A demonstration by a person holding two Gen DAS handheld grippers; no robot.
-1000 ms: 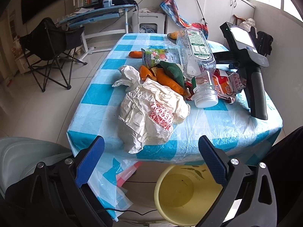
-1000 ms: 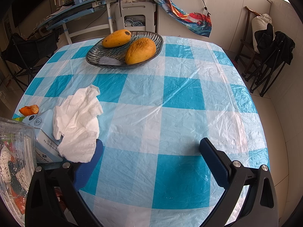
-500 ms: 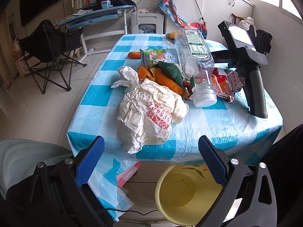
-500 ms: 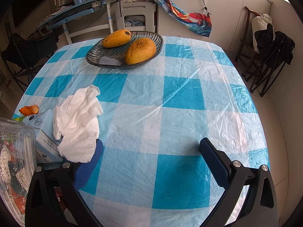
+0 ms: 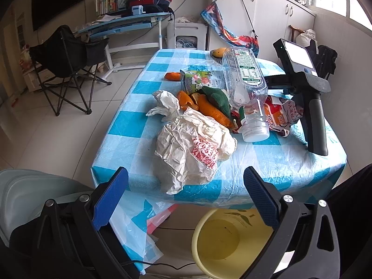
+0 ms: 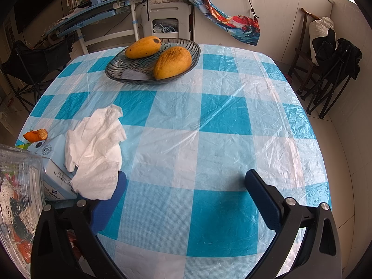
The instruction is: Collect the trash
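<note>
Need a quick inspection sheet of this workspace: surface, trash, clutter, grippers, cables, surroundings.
Surface: table under a blue-checked plastic cover.
Job's things: crumpled paper bag, clear bottle, orange peels, tissue, carton; yellow bin below the table edge.
Clutter: bowl holding two mangoes.
Grippers: left gripper open, empty; right gripper open, tissue overlapping one finger.
Cables: thin black cable near the floor.
Surroundings: folding chair, desk.
</note>
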